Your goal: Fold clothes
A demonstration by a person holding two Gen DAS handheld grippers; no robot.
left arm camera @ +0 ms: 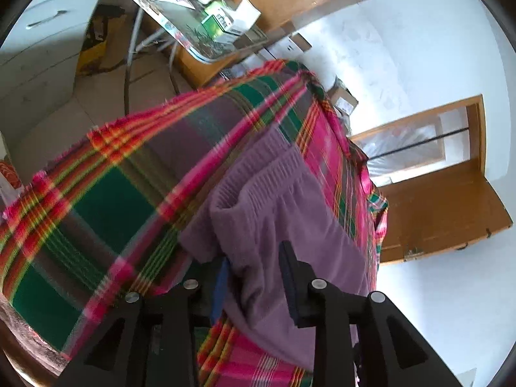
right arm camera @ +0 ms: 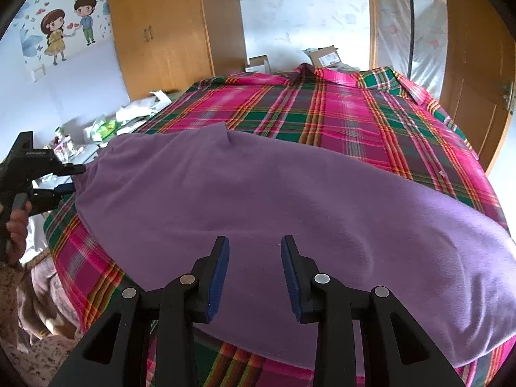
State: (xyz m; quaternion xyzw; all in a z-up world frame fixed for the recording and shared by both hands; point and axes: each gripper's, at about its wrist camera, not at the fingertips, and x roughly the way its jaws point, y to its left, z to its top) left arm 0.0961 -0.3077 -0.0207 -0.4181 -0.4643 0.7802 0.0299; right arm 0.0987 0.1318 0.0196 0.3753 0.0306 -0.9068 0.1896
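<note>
The right gripper (right arm camera: 254,277) hovers with jaws wide apart, gripping nothing, just above the purple garment (right arm camera: 290,200) spread on the plaid cloth (right arm camera: 338,113). Farther left, the left gripper (left arm camera: 254,277) has the garment's ribbed edge between its 2 fingers.

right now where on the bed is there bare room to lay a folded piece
The plaid sheet is bare beyond the purple garment, toward the wardrobe and door. The near half is covered by the garment, with the left gripper at its end and the right gripper over it.
</note>
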